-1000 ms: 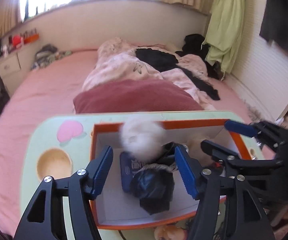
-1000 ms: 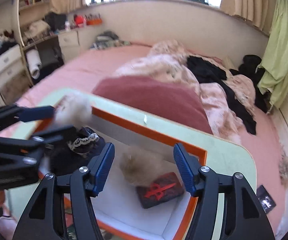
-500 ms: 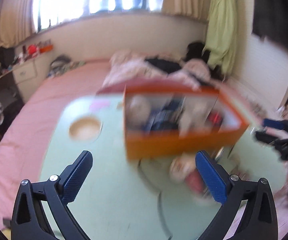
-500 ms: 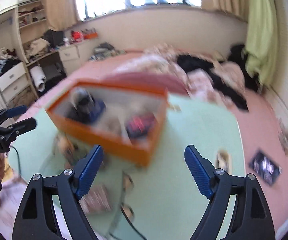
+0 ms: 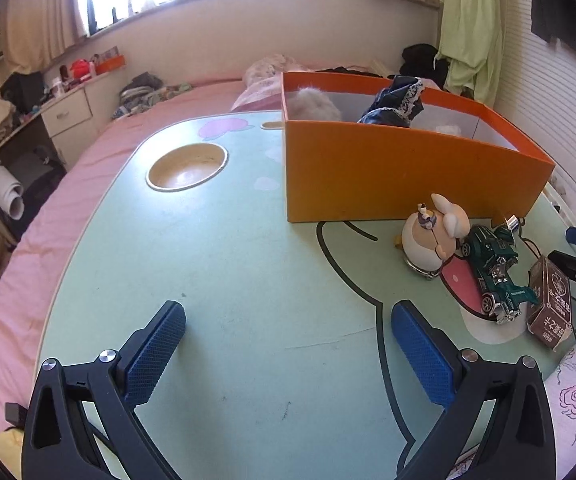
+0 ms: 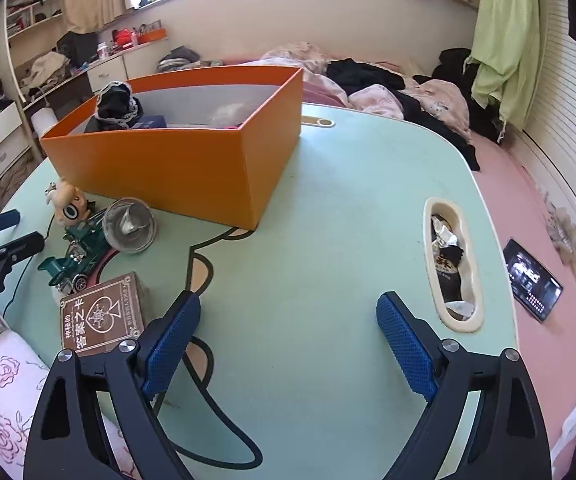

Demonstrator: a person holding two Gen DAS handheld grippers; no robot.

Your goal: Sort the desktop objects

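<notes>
While both tongs hover empty over the green bench, left tongs spread wide, right tongs still widening; toy car and card box (loose) lie near the orange box.

The orange box beyond the left tongs hides most of what lies in it behind its near wall: only the top of a white fluffy thing and a lace-edged dark cloth show. In the slot right of the right tongs, the dark items cannot be told. The right tongs' left pad covers a corner of the brown card box
</notes>
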